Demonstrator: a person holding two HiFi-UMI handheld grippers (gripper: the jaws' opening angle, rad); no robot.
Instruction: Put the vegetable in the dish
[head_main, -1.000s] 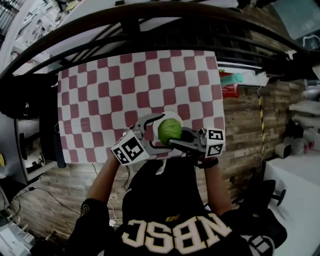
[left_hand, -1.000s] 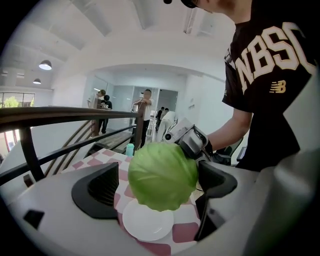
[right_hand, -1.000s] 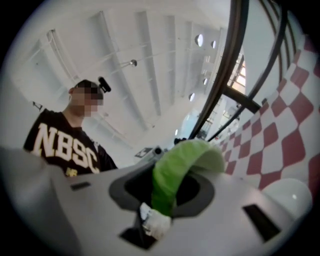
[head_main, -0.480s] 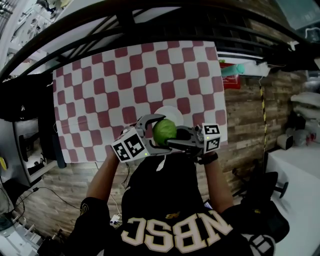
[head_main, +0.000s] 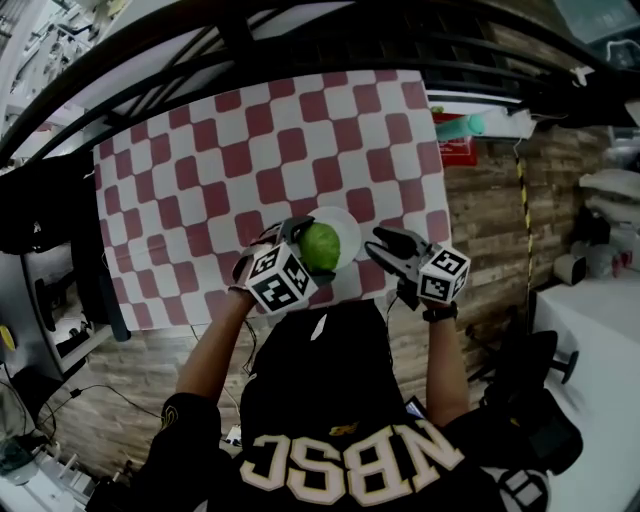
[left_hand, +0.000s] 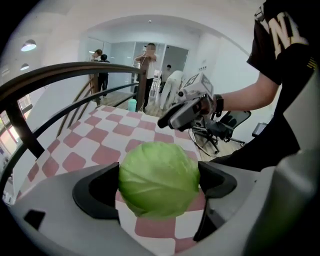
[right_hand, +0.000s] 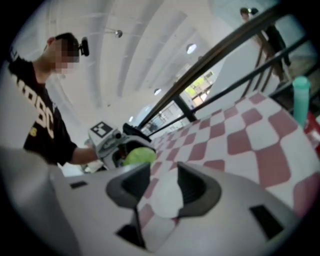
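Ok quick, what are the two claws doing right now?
Left claw: closed on the round green cabbage.
Right claw: open, has just been opening, nothing between its jaws.

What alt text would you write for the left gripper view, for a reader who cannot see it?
The left gripper clamps a green cabbage between its jaws above a red-and-white checked tablecloth. Beyond it the right gripper, held by a person in a black shirt, has just been opening its jaws, which hold nothing.

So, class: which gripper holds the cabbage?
The left gripper, jaws clamped on the cabbage; the right gripper has just been opening its jaws and holds nothing.
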